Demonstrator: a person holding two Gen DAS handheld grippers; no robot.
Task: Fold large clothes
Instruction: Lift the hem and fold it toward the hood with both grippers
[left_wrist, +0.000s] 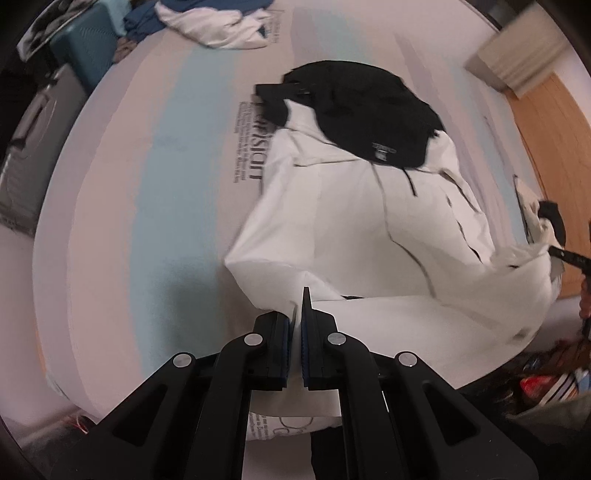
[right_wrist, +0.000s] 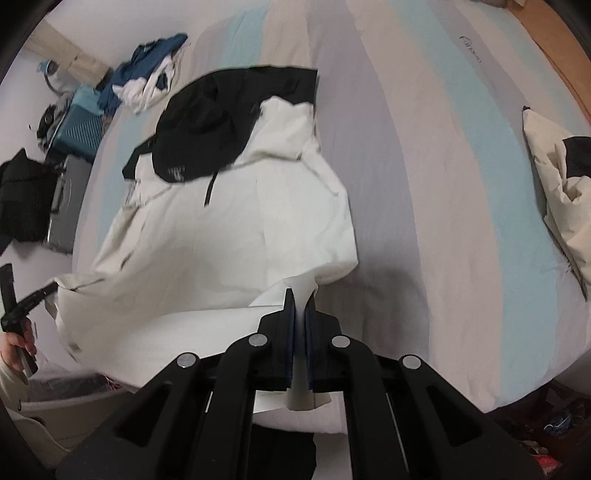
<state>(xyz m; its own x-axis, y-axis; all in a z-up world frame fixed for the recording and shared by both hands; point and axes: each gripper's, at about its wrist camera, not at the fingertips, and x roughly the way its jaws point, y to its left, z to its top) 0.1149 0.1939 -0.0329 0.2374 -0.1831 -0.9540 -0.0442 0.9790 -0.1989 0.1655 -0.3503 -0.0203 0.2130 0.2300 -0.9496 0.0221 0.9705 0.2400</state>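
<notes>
The white-and-black jacket (left_wrist: 354, 206) lies mid-frame on the striped bed (left_wrist: 155, 192). Left gripper (left_wrist: 295, 325) and right gripper (right_wrist: 300, 314) each have jaws clamped on its hem; lifting level and taut should keep the fold square.

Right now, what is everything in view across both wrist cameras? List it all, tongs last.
white jacket: one, white with a black hood and collar, spread across the bed, its near hem pinched at two spots.
bed sheet: one, pale pink, blue and grey stripes with printed lettering, covering the bed.
clothes pile: one heap, blue and white, at the far edge of the bed.
second garment: one, cream and black, crumpled on the bed to the right in the right wrist view.
suitcase: one, teal, beside the bed near the pile.
left tongs: one pair, black, shut on the jacket hem.
right tongs: one pair, black, shut on the jacket hem.
</notes>
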